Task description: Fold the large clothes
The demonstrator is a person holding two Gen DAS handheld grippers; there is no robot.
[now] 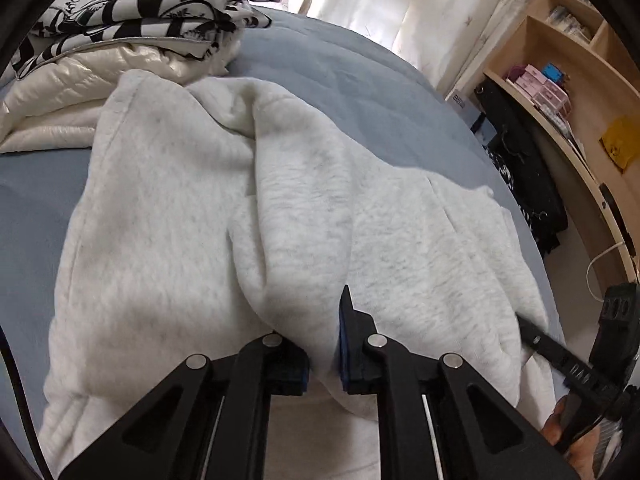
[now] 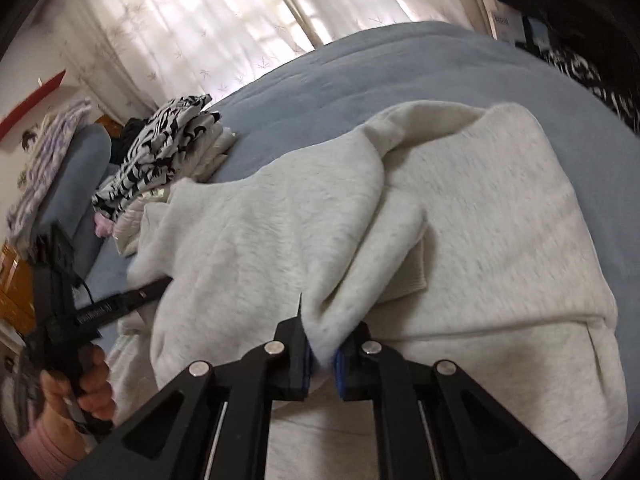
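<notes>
A large light grey fleece sweatshirt [image 1: 168, 208] lies rumpled on a blue bed [image 1: 360, 76]. My left gripper [image 1: 324, 364] is shut on a fold of its near edge, and the cloth bulges up between the blue pads. In the right wrist view the same sweatshirt [image 2: 480, 216] spreads to the right, a ribbed cuff [image 2: 408, 276] showing under a fold. My right gripper [image 2: 320, 356] is shut on another pinch of the near edge. Each view shows the other gripper at its side, the right gripper [image 1: 560, 356] and the left gripper [image 2: 120, 304], both gripping the cloth.
Folded clothes are stacked at the bed's far left: a black-and-white patterned garment [image 1: 132, 4] on a shiny cream puffer jacket [image 1: 68, 92]. A wooden shelf [image 1: 568, 92] with boxes stands right of the bed, dark bags [image 1: 520, 184] below it. Curtains [image 2: 192, 24] hang behind.
</notes>
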